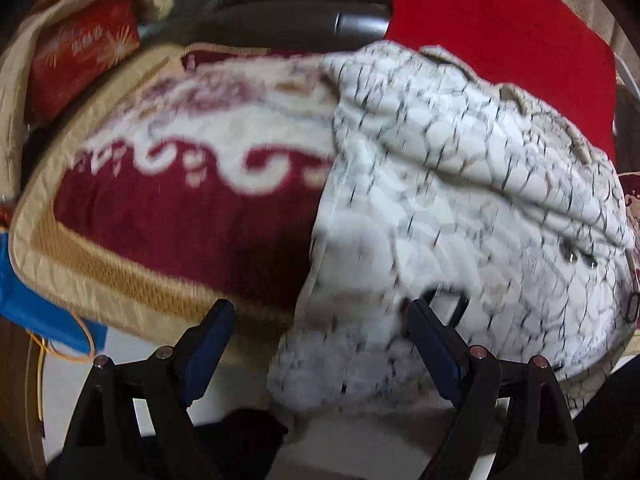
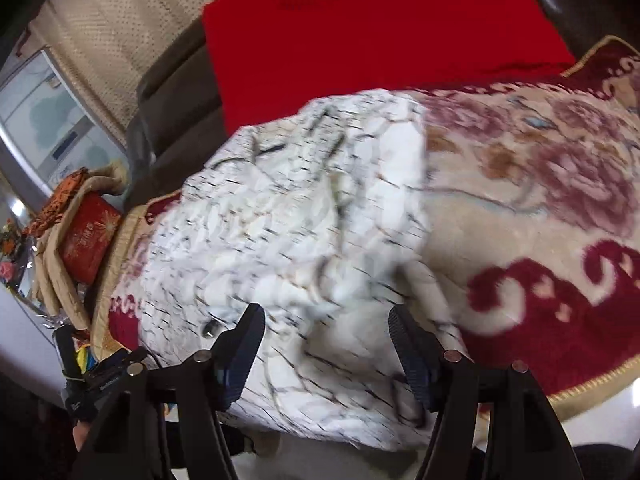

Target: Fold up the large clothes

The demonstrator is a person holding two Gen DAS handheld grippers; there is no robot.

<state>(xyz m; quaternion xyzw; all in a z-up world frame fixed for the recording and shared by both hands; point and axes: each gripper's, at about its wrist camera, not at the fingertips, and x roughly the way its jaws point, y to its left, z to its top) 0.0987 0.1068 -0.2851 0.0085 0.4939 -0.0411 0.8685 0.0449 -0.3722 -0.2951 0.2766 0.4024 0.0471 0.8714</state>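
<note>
Sofa seat (image 1: 280,8), dark leather, carries a plush maroon-and-cream blanket (image 1: 180,200) w/ floral scrolls and gold trim. Left wrist view: white quilted coat (image 1: 460,200), crackle pattern w/ snaps, lies crumpled on the blanket's right part, near edge hanging off the front. Left claw (image 1: 320,332) spread wide, pinching nothing; coat hem sits between the blue pads. Red cushion (image 1: 500,32) far right.

Right wrist view: coat covers centre-left, puffy and creased, no clean fold visible. Right claw (image 2: 326,344) spread over it, pads not pressing the fabric. Folding looks barely begun; nearly all left, I'd judge.
</note>
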